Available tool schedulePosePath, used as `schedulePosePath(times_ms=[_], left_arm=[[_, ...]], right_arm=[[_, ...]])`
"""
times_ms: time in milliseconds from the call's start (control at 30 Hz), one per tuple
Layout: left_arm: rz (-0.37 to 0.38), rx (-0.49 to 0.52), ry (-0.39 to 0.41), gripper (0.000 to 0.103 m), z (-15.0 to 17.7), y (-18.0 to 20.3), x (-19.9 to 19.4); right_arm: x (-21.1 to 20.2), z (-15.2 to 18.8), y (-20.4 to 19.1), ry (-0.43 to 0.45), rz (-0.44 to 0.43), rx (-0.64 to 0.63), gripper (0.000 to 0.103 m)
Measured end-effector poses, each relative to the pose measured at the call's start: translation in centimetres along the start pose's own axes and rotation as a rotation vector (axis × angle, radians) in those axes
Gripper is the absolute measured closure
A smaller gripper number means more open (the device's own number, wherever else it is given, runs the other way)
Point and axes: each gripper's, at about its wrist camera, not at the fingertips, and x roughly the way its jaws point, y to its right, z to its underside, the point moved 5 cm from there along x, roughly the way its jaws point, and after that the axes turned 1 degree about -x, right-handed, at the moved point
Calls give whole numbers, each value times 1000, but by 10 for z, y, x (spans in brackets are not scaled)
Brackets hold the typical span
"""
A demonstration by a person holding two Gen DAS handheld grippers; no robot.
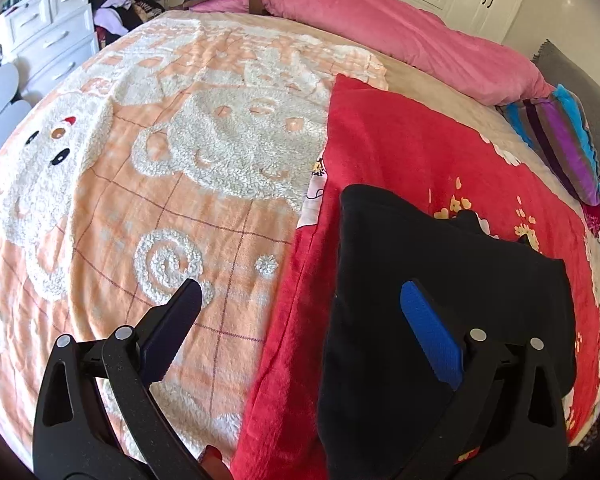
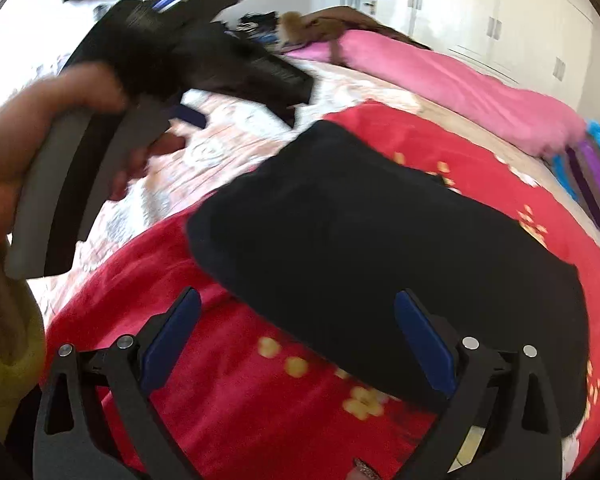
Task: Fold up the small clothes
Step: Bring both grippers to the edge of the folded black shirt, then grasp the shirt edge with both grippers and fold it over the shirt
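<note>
A black garment lies folded flat on a red flowered blanket on the bed. It also shows in the right wrist view on the same red blanket. My left gripper is open and empty, its right finger over the garment's near part and its left finger over the orange blanket. My right gripper is open and empty above the garment's near edge. The left gripper's body, held in a hand, shows blurred in the right wrist view.
An orange and white fleece blanket covers the left of the bed. A pink quilt lies along the far edge. A striped cloth lies at the right. White drawers and piled clothes stand beyond the bed.
</note>
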Motion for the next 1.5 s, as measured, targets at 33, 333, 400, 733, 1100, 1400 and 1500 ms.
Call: schedulePosePath(times_ms=[33, 333, 400, 733, 1100, 1400, 1500], left_arm=[[5, -6, -1, 10, -1, -1, 1], [48, -51, -16, 10, -7, -4, 8], [57, -62, -21, 10, -8, -4, 10], [272, -119, -78, 10, -2, 19, 19], [393, -165, -171, 67, 17, 46, 52], [434, -120, -71, 92, 7, 66, 24], [434, -96, -41, 92, 4, 79, 10]], right_arm=[[6, 0, -5, -7, 5, -28, 7], [44, -2, -9, -32, 67, -113, 45], [38, -3, 1, 10, 27, -52, 82], [-1, -10, 40, 136, -91, 130, 95], [-8, -6, 30, 137, -86, 89, 95], [-15, -8, 41, 142, -79, 91, 95], [-25, -8, 51, 147, -89, 119, 95]])
